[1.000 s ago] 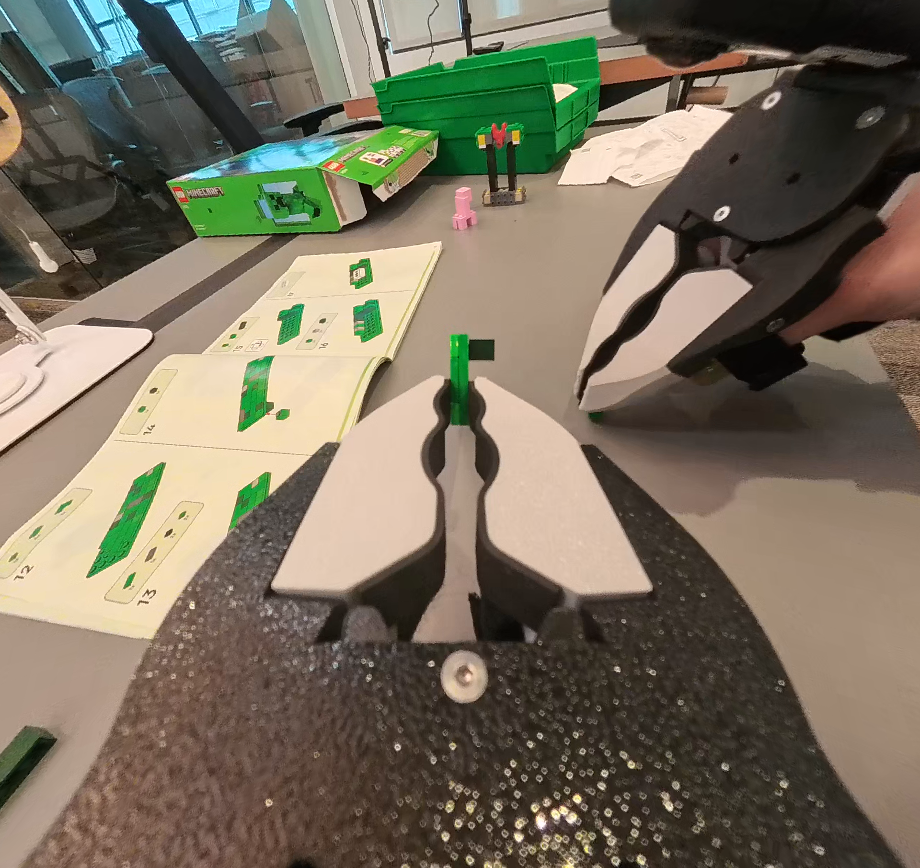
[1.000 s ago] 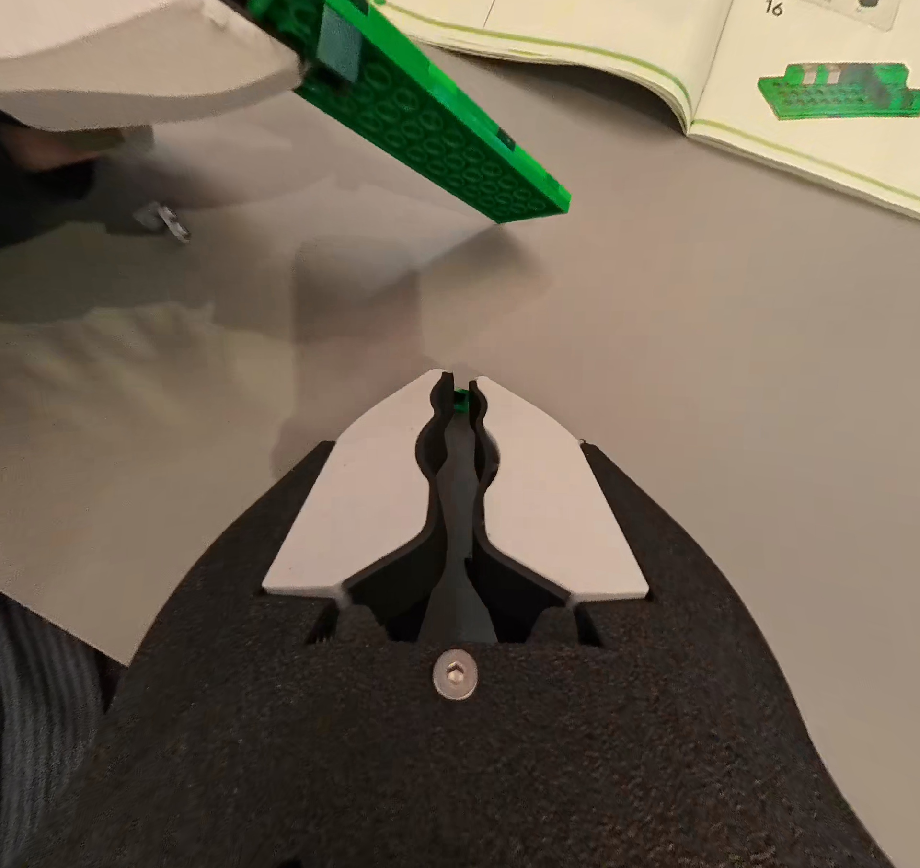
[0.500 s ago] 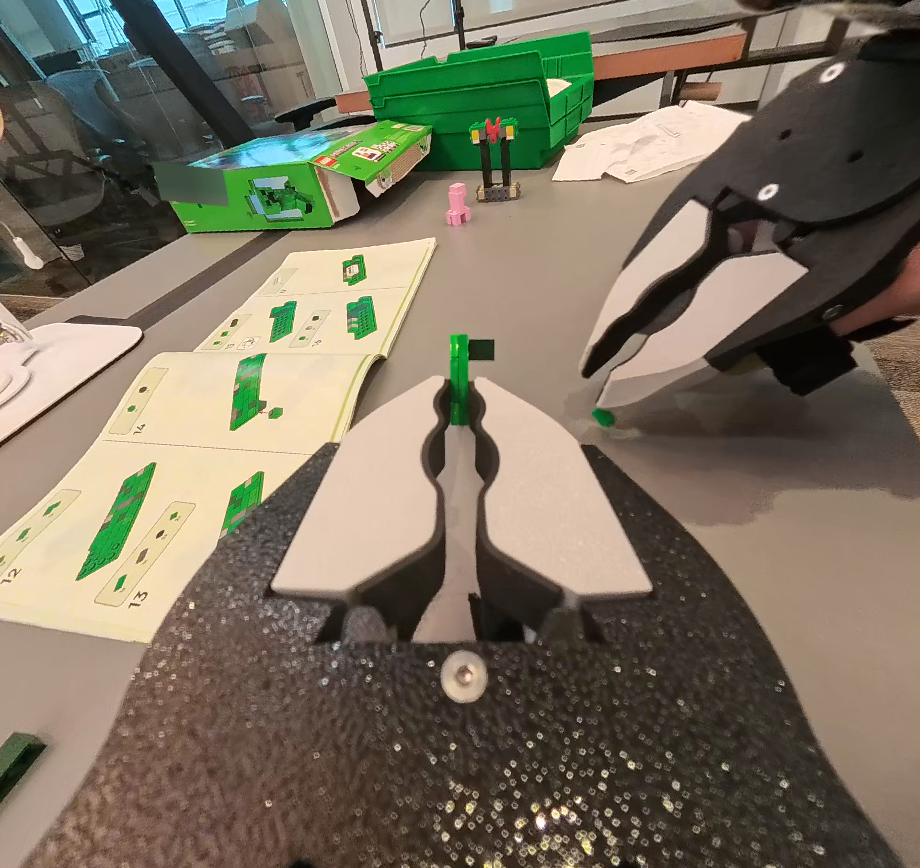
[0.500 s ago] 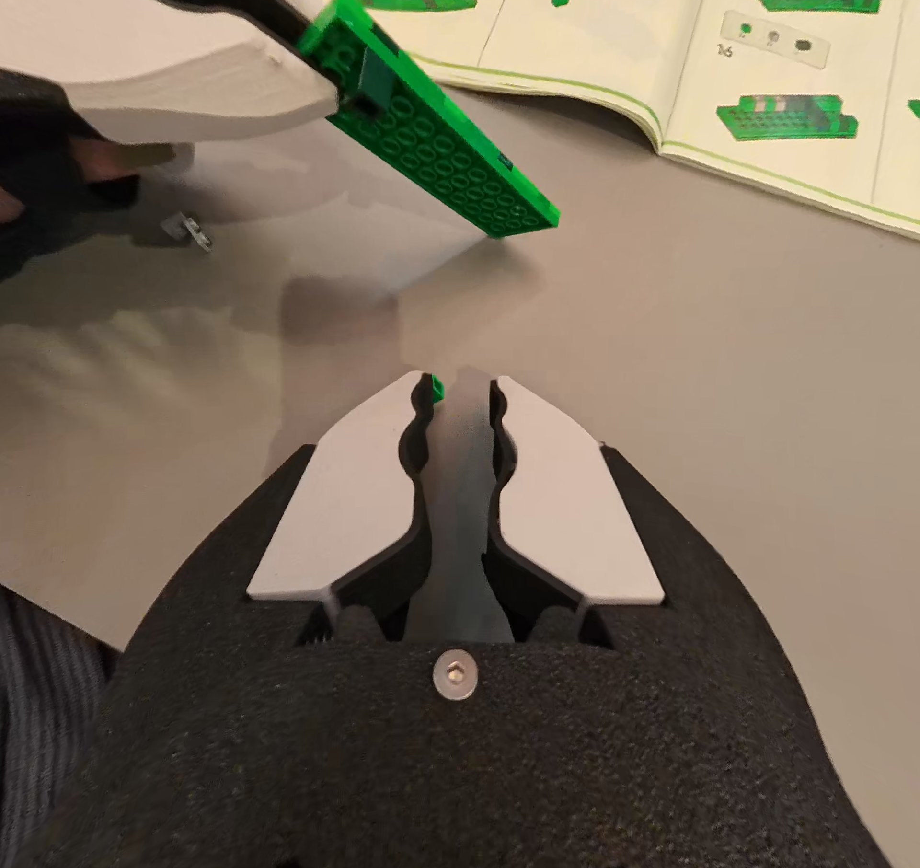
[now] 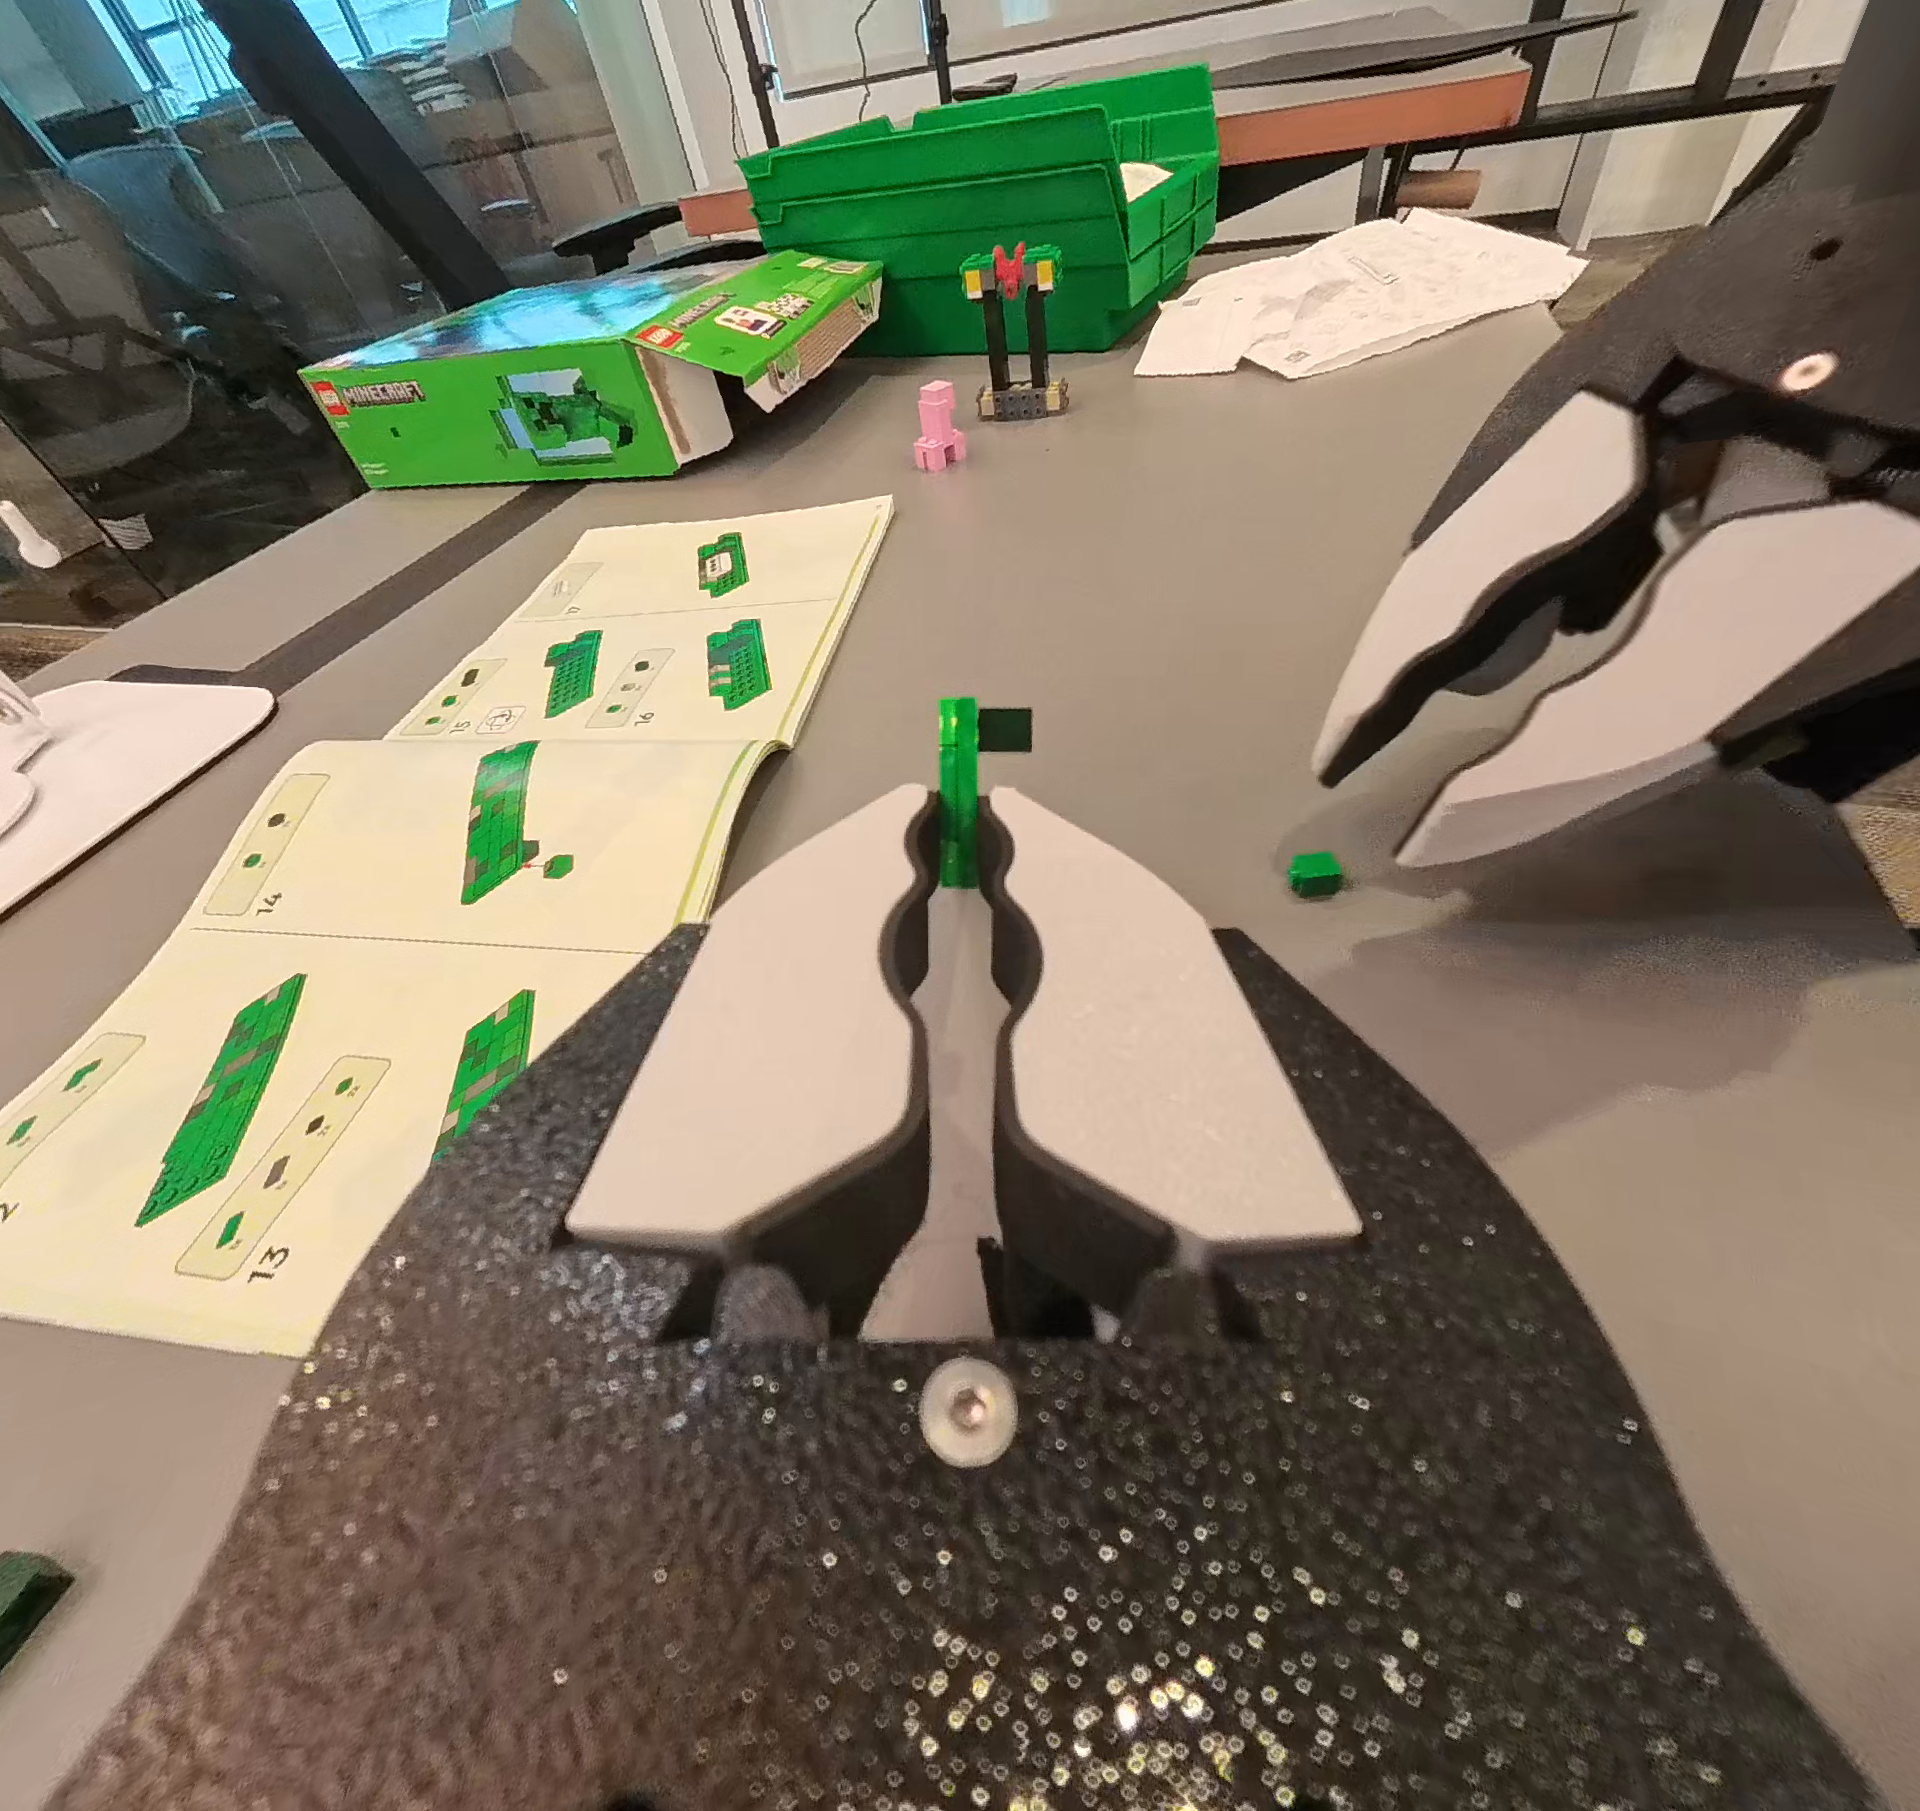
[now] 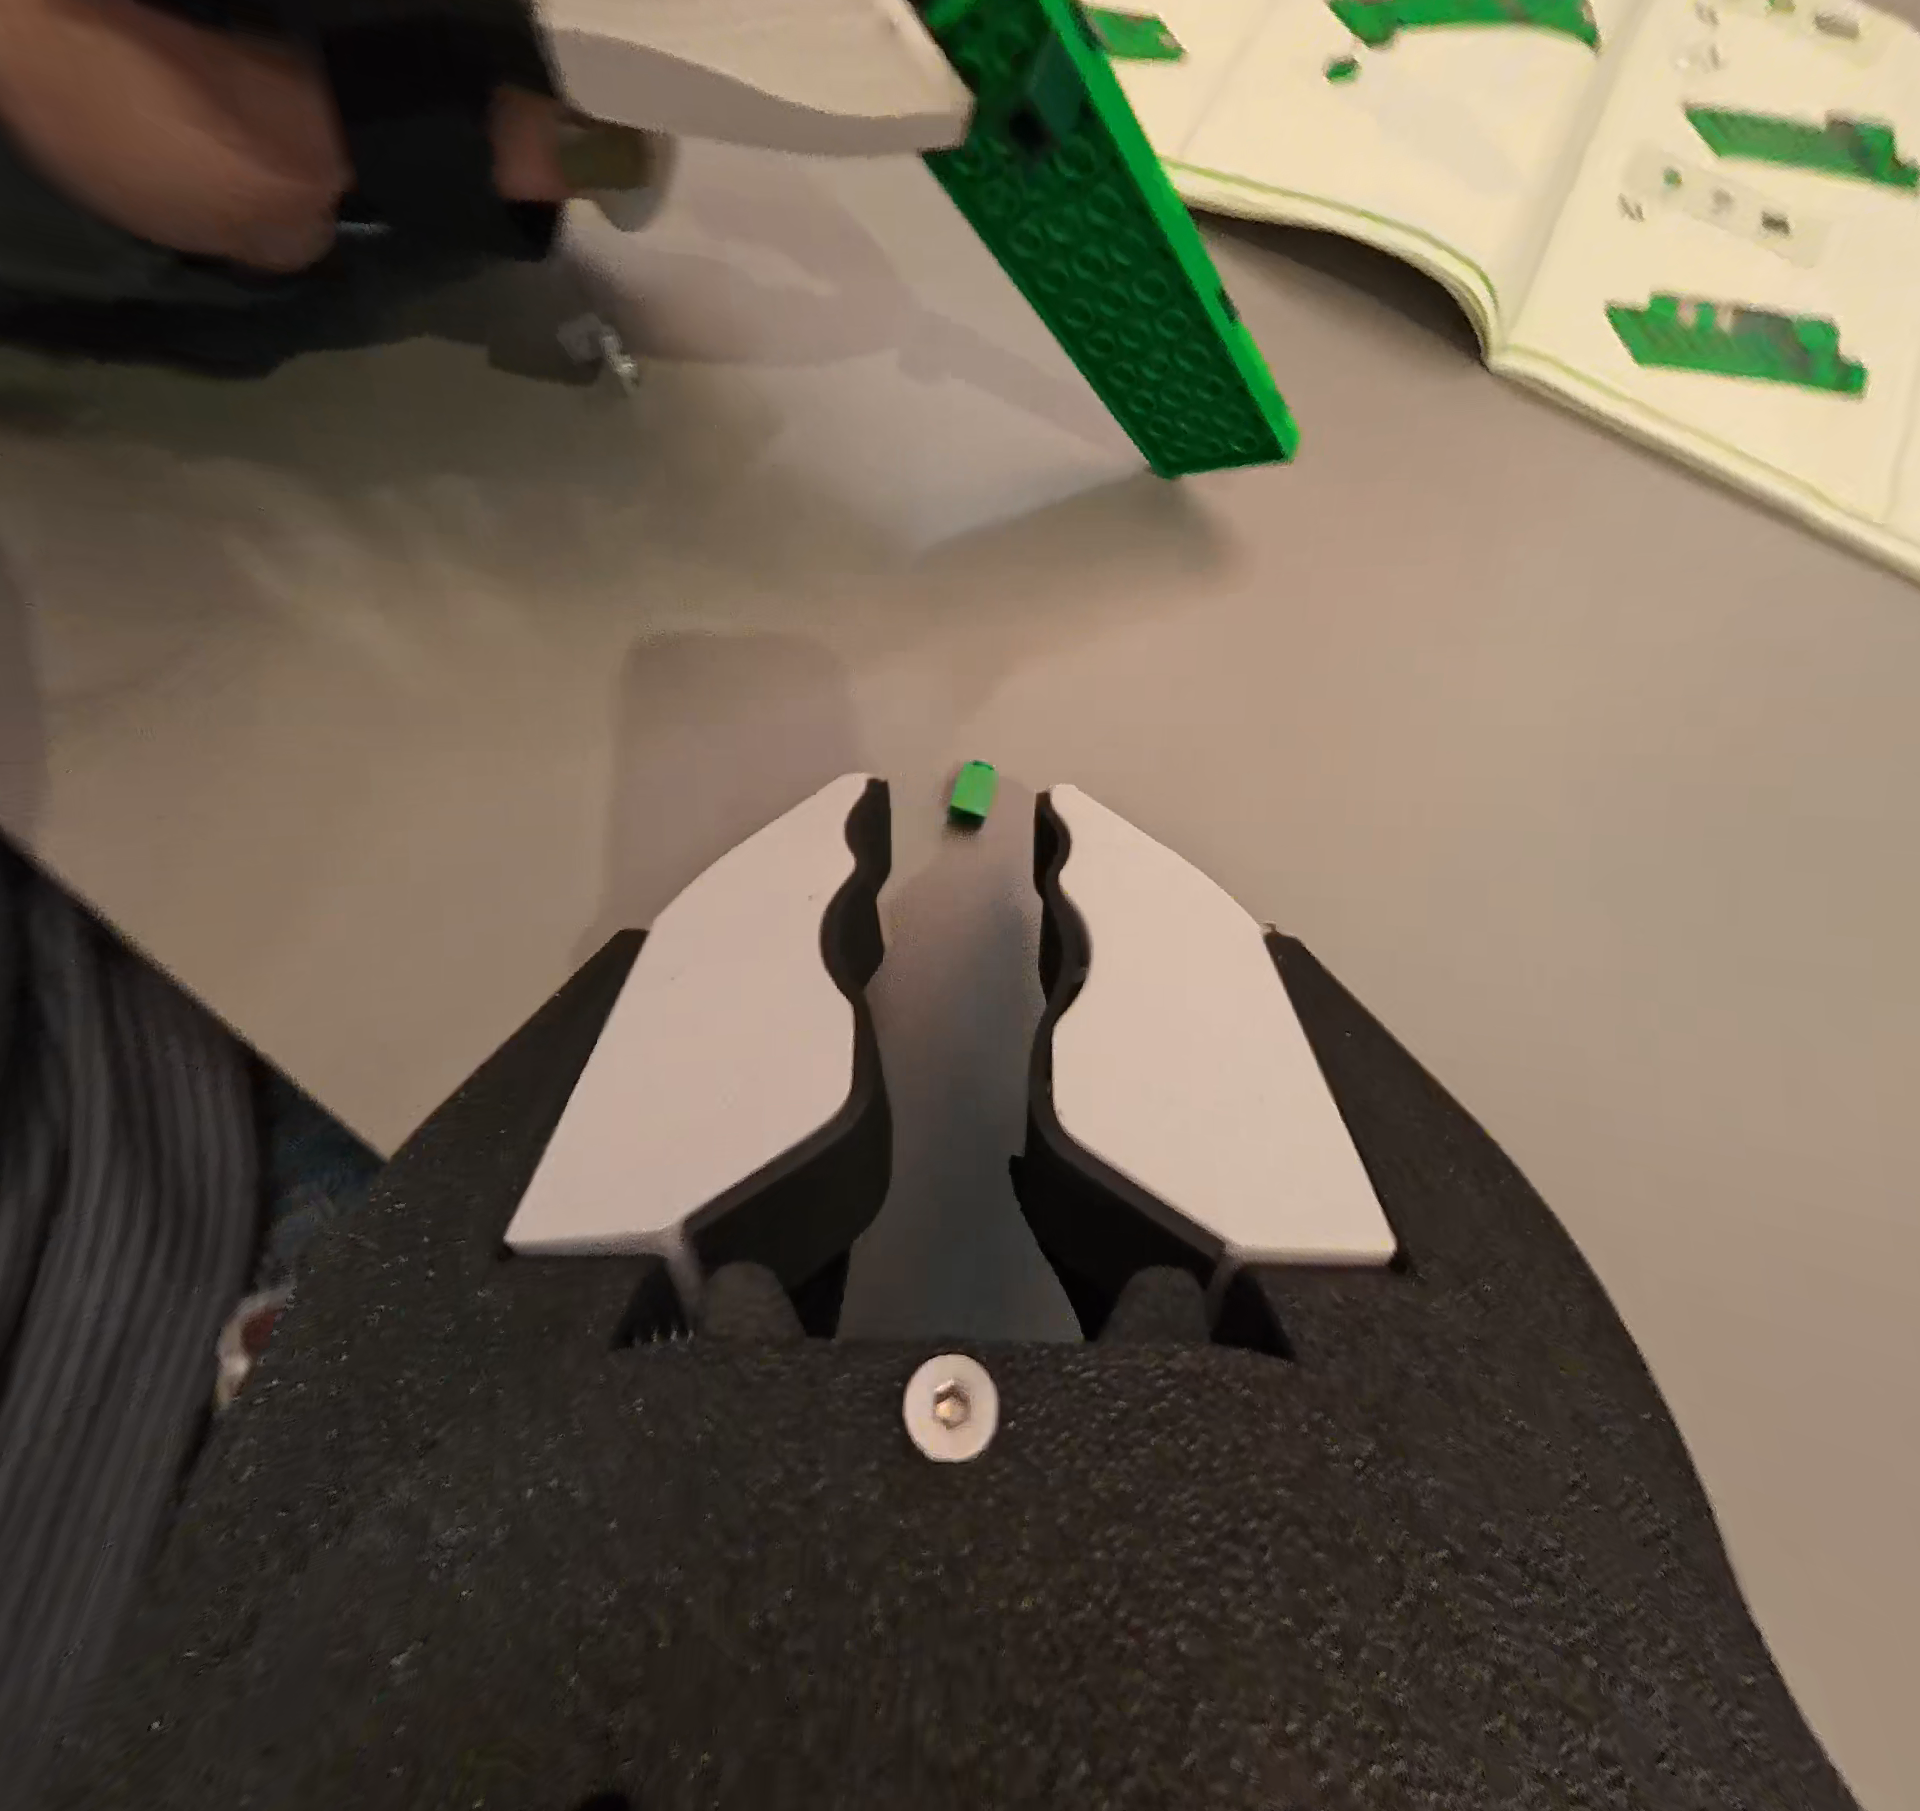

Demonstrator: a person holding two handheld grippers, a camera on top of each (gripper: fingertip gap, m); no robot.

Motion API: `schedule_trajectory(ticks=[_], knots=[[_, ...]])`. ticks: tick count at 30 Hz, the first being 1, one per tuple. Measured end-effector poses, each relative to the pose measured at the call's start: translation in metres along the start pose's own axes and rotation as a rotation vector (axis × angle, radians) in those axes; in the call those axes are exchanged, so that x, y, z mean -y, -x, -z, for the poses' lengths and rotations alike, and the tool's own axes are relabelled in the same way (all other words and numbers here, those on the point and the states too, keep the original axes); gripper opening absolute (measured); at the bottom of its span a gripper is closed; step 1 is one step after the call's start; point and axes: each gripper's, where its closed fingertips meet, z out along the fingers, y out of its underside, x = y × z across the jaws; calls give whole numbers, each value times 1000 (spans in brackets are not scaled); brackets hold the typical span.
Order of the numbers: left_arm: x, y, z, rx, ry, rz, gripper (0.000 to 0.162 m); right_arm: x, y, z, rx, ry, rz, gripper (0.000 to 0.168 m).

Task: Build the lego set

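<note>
Grey table: left gripper pinches green plate; right gripper jaws parted, empty.

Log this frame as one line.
left gripper: shut on green plate | right gripper: open | small green brick: loose on table, between fingertips

The left gripper is clamped on a green plate, held off the table. The right gripper hangs tilted downward, its 2 fingers spread apart.
</note>
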Motion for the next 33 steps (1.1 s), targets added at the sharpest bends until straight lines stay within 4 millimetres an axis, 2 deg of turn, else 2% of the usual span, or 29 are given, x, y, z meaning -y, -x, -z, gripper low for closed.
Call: schedule_trajectory(ticks=[3, 7, 12, 16, 19, 22, 25, 28, 30, 33], knots=[[0, -1, 0, -5, 0, -3, 6, -4, -2, 3, 57, -26, 50, 23], [0, -1, 0, -3, -1, -7, 6, -7, 0, -5, 110, 17, -130, 23], [0, -1, 0, -5, -2, -4, 5, -11, -3, -14, -39, 38, -151, 19], [0, -2, -1, -9, -3, -7, 5, -12, -2, -18, -70, 38, -140, 8], [0, -2, -1, -8, -2, -13, 6, -11, -2, -19, -70, 44, -137, 7], [1, 2, 0, 9, -6, -34, 6, 11, -8, -11, -150, -39, -62, 7], [4, 6, -1, 34, -18, -64, 5, 55, -8, 4, -178, -218, -30, 7], [12, 5, -1, 50, -53, -150, 5, 90, 1, 10, -97, -371, -95, 7], [20, 2, 1, 71, -79, -220, 5, 102, 0, 9, -43, -436, -178, 7], [26, -2, 4, 112, -90, -318, 5, 104, -3, 9, -22, -483, -243, 7]])
